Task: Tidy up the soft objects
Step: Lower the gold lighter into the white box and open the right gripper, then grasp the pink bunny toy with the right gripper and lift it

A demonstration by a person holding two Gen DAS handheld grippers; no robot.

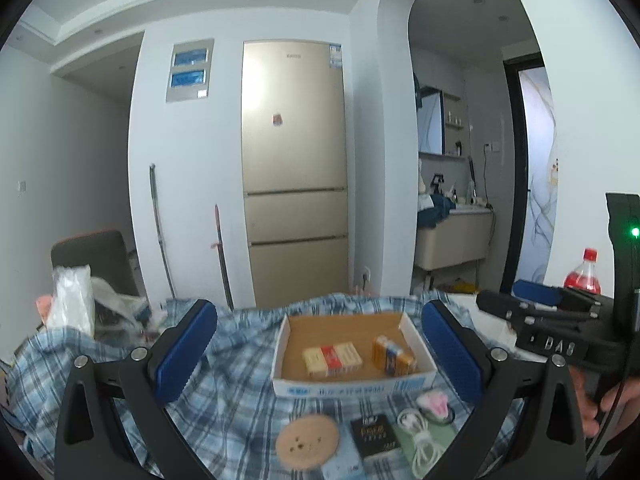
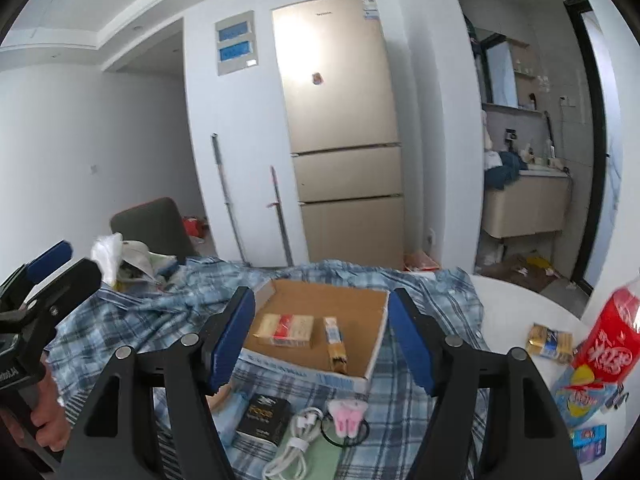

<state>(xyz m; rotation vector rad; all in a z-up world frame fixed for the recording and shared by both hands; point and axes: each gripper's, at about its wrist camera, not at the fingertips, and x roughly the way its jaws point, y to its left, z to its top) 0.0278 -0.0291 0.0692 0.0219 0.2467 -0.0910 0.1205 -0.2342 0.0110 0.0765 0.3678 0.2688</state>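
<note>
A shallow cardboard box [image 1: 416, 336] [image 2: 372, 360] sits on a blue plaid cloth [image 1: 232, 392] [image 2: 132, 316] and holds a yellow-red packet [image 1: 331, 356] [image 2: 286, 330] and a yellow-blue packet [image 1: 393, 356] [image 2: 335, 344]. In front of it lie a round tan pad [image 1: 307, 442], a black box [image 1: 375, 434] [image 2: 264, 414], a white cable [image 1: 420, 440] [image 2: 294, 444] and a pink-white hair tie [image 1: 434, 402] [image 2: 347, 416]. My left gripper [image 1: 320, 364] is open above these. My right gripper [image 2: 322, 344] is open over the box's front.
A red soda bottle [image 1: 583, 276] [image 2: 610, 340] stands at the right on the white table [image 2: 516, 304], with snack packets [image 2: 550, 340] near it. A plastic bag pile [image 1: 74, 300] [image 2: 120, 258] and a chair [image 2: 154, 222] are at left. A fridge [image 1: 296, 168] stands behind.
</note>
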